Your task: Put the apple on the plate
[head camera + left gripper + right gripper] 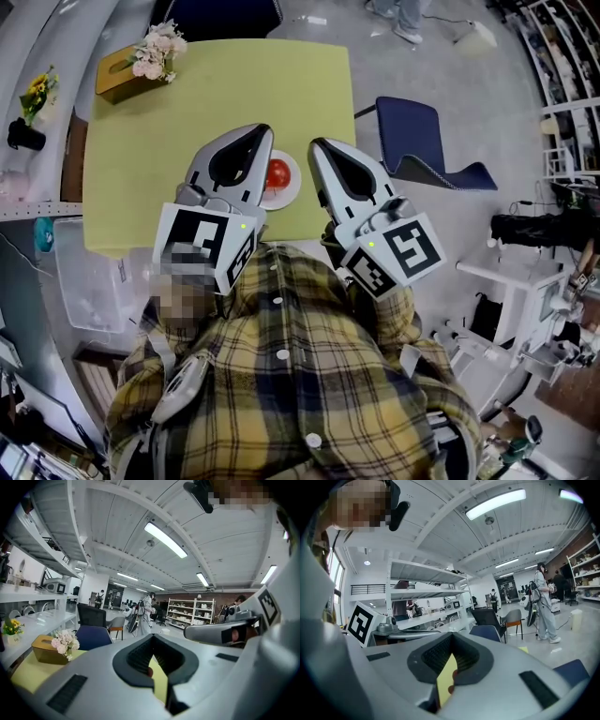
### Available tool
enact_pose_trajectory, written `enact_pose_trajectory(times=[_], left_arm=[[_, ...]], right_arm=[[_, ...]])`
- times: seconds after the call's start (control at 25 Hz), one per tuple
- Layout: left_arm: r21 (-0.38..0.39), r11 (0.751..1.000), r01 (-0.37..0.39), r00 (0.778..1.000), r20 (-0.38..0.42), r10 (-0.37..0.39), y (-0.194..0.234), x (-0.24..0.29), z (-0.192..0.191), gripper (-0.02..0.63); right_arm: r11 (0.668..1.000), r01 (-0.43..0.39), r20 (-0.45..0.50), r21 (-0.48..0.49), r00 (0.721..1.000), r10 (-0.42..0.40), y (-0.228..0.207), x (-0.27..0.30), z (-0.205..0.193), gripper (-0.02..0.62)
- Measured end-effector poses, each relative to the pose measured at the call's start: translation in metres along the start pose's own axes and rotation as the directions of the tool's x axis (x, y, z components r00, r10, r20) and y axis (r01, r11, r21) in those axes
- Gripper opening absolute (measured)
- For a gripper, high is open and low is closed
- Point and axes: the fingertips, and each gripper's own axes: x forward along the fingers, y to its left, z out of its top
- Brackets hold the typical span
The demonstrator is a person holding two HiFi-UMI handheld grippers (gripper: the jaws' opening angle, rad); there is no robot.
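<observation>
Apple: round red apple (277, 174) on small white plate (292, 191) (placing looks done).
Grippers: left gripper (262, 132), right gripper (318, 144), raised beside plate, both closed, empty.
Care: withdraw without nudging plate.

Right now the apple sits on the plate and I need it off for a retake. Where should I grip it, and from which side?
I would grip the apple across its widest middle, coming down from above: it is round, and the plate would hinder a low side approach. The left gripper and right gripper both show shut jaws, so open one first.
</observation>
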Motion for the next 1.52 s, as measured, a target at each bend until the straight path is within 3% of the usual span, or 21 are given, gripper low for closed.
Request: enact_pose_trajectory(times=[1.08,1.52], left_arm=[[-0.006,1.0,0.003,1.0,-0.007,-0.003,-0.006,-0.008,-0.01,0.006],[-0.027,0.996,0.086,0.994,-0.066,-0.087,-0.006,0.0,-0.016,0.006]], right_arm=[[1.0,-0.02,-0.057,0.009,0.998,0.02,0.003,0.002,-0.016,-0.003],[0.999,-0.03,-0.079,0.01,0.996,0.031,0.01,0.005,-0.02,-0.003]])
